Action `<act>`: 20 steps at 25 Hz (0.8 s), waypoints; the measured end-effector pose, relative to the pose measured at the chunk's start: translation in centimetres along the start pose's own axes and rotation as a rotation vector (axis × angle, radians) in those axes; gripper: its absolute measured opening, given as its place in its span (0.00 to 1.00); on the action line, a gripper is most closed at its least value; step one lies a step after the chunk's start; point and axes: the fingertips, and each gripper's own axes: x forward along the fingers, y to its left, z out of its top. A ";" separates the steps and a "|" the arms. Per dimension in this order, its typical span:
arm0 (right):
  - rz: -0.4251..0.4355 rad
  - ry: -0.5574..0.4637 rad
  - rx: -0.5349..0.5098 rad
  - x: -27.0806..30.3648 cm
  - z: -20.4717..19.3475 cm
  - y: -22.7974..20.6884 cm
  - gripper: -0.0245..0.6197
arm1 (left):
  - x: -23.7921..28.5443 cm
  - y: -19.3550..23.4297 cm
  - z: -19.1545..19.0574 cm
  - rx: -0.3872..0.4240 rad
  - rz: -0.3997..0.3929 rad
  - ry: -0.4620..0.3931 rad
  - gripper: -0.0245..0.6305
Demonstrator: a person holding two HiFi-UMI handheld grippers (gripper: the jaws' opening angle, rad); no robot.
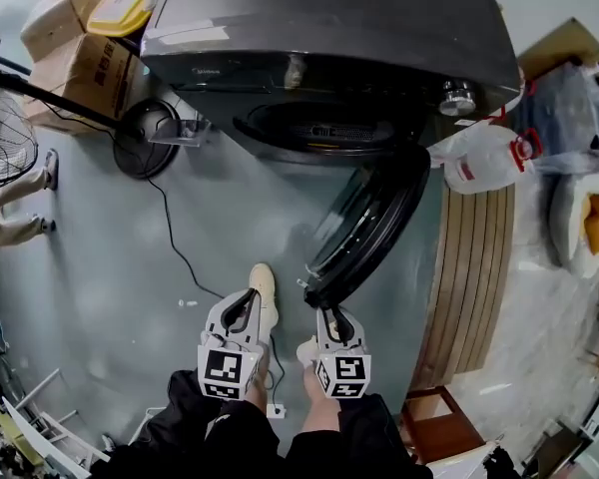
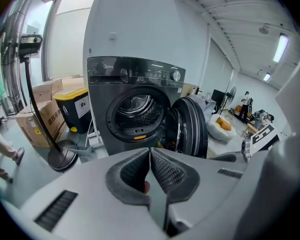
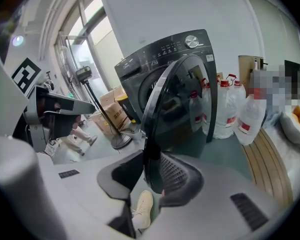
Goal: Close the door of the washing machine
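Right gripper sits open around the door rim; left gripper is squeezed closed, empty. I think the door is heavy and stiff: push its rim.

Head camera steeply down, 2 claw cameras low and near, all on washing machine.

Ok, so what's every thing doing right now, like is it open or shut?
Washing machine door: open, swung out wide.
Left tool: shut, nothing in it.
Right tool: open, with the door's edge between its jaws.
Water jug: red cap on.
Bin: yellow lid on.
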 end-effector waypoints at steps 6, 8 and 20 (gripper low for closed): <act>0.041 0.021 -0.004 2.3 1.5 2.7 0.22 | 0.4 2.9 0.5 -0.032 0.005 0.009 0.08; 0.049 0.023 -0.006 3.2 2.0 3.5 0.22 | 0.5 3.8 0.6 -0.037 0.008 0.009 0.08; 0.071 0.034 0.003 8.4 5.1 7.5 0.21 | 1.2 9.7 2.2 -0.062 0.037 0.012 0.08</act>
